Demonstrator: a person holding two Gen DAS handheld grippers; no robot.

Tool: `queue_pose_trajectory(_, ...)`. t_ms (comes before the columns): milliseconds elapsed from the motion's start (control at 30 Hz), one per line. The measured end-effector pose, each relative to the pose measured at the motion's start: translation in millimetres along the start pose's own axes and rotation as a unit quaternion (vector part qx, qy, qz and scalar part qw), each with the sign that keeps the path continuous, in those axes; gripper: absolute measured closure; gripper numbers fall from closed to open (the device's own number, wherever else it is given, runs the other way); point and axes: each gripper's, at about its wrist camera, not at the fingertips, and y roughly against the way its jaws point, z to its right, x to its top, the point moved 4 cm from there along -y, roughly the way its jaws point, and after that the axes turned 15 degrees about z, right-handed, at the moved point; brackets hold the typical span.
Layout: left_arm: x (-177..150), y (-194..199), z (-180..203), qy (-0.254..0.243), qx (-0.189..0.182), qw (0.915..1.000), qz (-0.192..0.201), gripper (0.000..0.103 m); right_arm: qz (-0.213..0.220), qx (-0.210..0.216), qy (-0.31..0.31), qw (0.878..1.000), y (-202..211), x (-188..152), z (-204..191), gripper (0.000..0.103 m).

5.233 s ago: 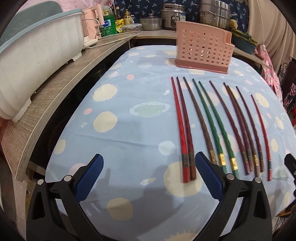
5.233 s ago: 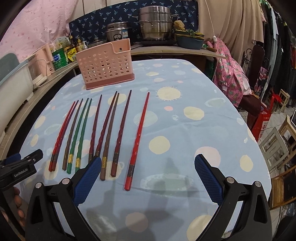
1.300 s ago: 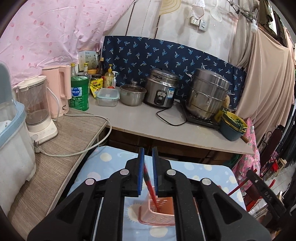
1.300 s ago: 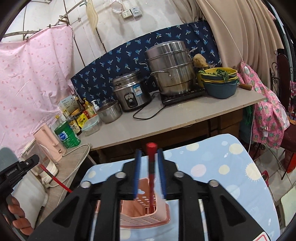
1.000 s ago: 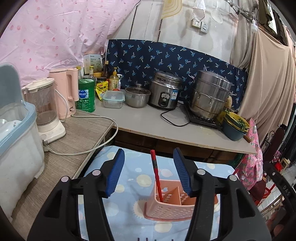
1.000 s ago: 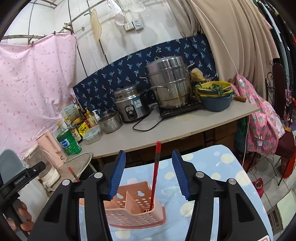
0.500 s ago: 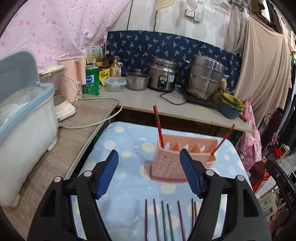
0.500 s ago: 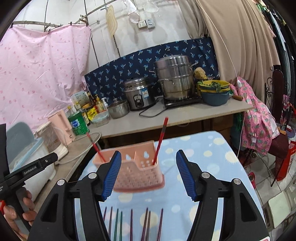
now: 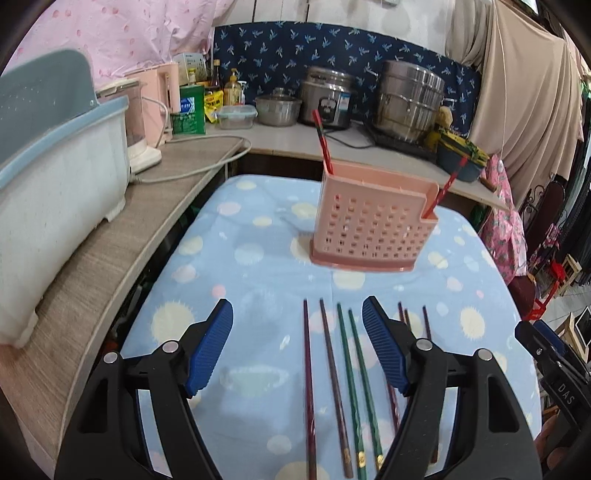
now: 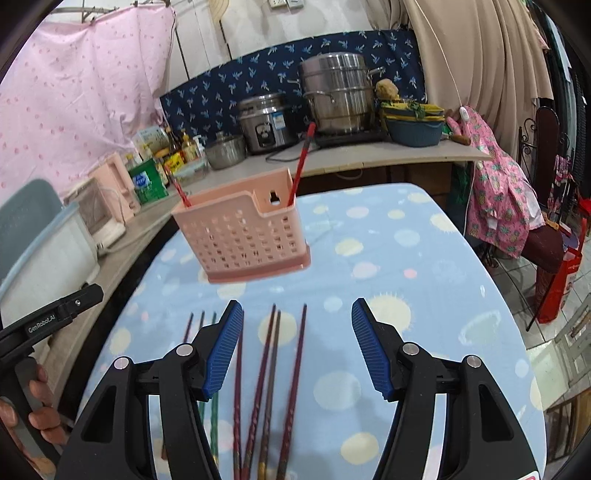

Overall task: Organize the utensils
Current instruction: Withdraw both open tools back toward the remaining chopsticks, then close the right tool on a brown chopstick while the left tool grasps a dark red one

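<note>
A pink perforated utensil caddy point(image 9: 373, 230) stands upright on the table ahead of both claws, with one red chopstick point(image 9: 322, 142) leaning out of its left end and a second red chopstick point(image 9: 445, 192) slanting out of its right end, each in its own end compartment. The left gripper point(image 9: 297, 345) is opening, its blue ribbed pads clear of everything; between and just beyond them lie a dark red chopstick point(image 9: 308, 380), a brown one point(image 9: 332, 384) and a pair of green chopsticks point(image 9: 356, 384), side by side and pointing toward the caddy, gold bands near their close ends. More dark chopsticks point(image 9: 424, 321) lie past its right pad. The right gripper point(image 10: 293, 345) also stands apart and empty, with three reddish-brown chopsticks point(image 10: 273, 373) lying under the gap close to its left pad. To its left, a person's hand point(image 10: 37, 413) grips the black handle of the other tool. The table wears a light blue cloth point(image 9: 258, 258) dotted with pale circles and sun shapes. Beyond the caddy a counter carries a rice cooker point(image 9: 327, 98), a stacked steel steamer pot point(image 9: 410, 99), a small lidded pot point(image 9: 277, 107), bottles and a green canister point(image 9: 190, 110). Left of the left claw sits a white bin with a blue rim point(image 9: 55, 162) on a wood-grain ledge, against a pink curtain point(image 9: 129, 33) and navy patterned fabric point(image 9: 332, 44).
</note>
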Motion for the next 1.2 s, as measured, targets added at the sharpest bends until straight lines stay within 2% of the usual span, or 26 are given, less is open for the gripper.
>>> queue_pose_trajectory(300, -46.3, 6.3, 0.8, -0.003, 0.003, 0.9993, -0.037, 0.034, -0.050, -0.008, 0.022, 0.998, 10.2, -52.8, 1.5, 0.043)
queue_pose_trajectory(433, -65.4, 8.8, 1.4, -0.005, 0.006, 0.9986, -0.053, 0.030, -0.070, -0.008, 0.035, 0.997, 14.0, -75.4, -1.2, 0.043)
queue_pose_trajectory(800, -109.4, 11.0, 1.2, -0.026, 0.019, 0.9957, -0.086, 0.030, -0.105, -0.013, 0.047, 0.993, 13.5, -116.3, -6.4, 0.045)
queue_pose_trajectory(867, -115.9, 11.4, 0.7, -0.026, 0.018, 0.9953, -0.092, 0.030, -0.109, -0.014, 0.046, 0.993, 12.8, -120.2, -6.9, 0.047)
queue_pose_trajectory(1033, -127.3, 12.8, 3.3, -0.030, 0.014, 0.9943, -0.102, 0.030, -0.121, -0.008, 0.049, 0.991, 10.9, -129.1, -10.6, 0.062)
queue_pose_trajectory(1200, -136.5, 13.1, 6.5, -0.037, 0.013, 0.9933, -0.109, 0.030, -0.125, -0.004, 0.052, 0.991, 11.4, -134.4, -12.7, 0.071)
